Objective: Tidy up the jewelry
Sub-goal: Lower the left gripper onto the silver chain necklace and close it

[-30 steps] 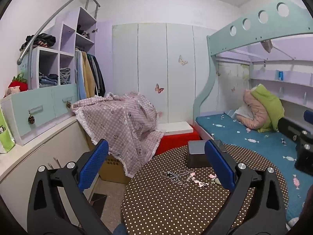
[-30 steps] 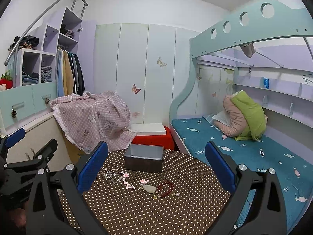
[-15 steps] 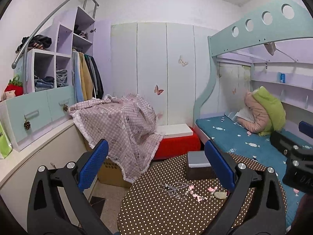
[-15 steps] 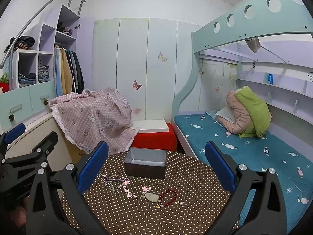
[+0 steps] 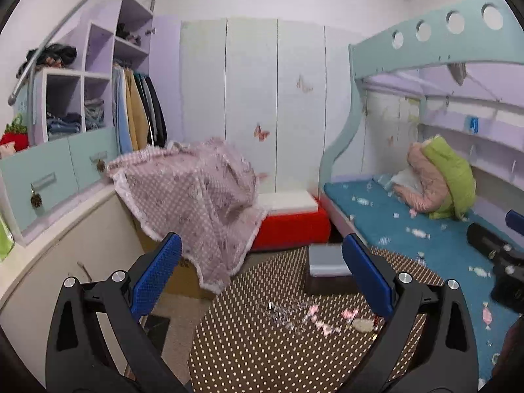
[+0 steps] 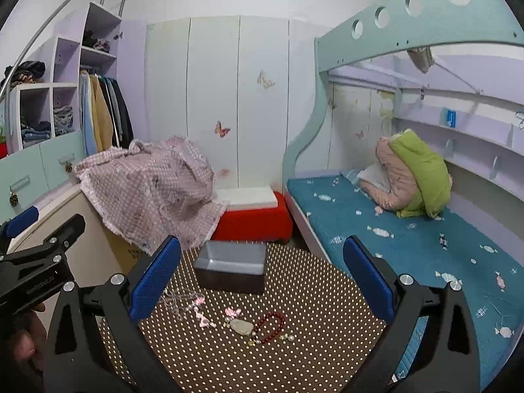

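Jewelry lies on a round brown polka-dot table (image 6: 294, 360): a silver chain tangle (image 6: 178, 299), pink pieces (image 6: 203, 319), a pale stone pendant (image 6: 241, 326), a dark red bead bracelet (image 6: 271, 324) and small pearls (image 6: 288, 337). A dark box with a grey inside (image 6: 231, 270) stands behind them. The chain (image 5: 288, 311) and the box (image 5: 327, 273) also show in the left wrist view. My left gripper (image 5: 262, 281) and right gripper (image 6: 262, 278) are both open and empty, held above the table's near side.
A pink checked cloth (image 6: 147, 190) drapes over a counter on the left. A red stool with a white top (image 6: 252, 216) stands behind the table. A bunk bed with a teal mattress (image 6: 409, 245) is on the right. Shelves and hanging clothes (image 5: 137, 111) are at far left.
Both grippers have drawn back and risen a little, so the table and jewelry sit lower and smaller in view. Both stay open. The jewelry has not moved.
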`<state>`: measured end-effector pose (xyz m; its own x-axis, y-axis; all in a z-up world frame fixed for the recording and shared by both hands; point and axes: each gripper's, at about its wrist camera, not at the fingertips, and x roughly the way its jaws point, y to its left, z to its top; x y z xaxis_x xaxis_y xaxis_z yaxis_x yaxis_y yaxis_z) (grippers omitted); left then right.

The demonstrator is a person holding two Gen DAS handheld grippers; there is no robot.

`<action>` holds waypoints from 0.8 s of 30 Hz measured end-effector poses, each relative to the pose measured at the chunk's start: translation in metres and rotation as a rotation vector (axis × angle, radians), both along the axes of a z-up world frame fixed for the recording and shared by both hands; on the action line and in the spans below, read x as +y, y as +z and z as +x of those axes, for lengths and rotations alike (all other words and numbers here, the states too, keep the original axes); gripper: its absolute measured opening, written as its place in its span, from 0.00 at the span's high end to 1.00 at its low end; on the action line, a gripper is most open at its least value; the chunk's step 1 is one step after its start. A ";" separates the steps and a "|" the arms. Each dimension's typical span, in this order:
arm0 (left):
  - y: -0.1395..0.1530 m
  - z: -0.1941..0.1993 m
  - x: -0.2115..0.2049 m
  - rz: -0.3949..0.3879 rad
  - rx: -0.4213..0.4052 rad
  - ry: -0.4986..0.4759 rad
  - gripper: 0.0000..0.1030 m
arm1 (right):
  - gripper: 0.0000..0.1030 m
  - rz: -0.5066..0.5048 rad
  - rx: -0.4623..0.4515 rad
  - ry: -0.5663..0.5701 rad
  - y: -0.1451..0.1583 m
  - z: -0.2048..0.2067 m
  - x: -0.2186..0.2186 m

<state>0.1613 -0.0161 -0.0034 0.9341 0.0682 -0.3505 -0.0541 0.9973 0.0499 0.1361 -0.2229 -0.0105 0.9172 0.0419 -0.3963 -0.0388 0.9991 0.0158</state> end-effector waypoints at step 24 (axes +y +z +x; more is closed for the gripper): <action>-0.198 0.150 0.018 0.015 0.497 0.031 0.05 | 0.07 0.023 0.449 -0.012 -0.148 0.090 -0.030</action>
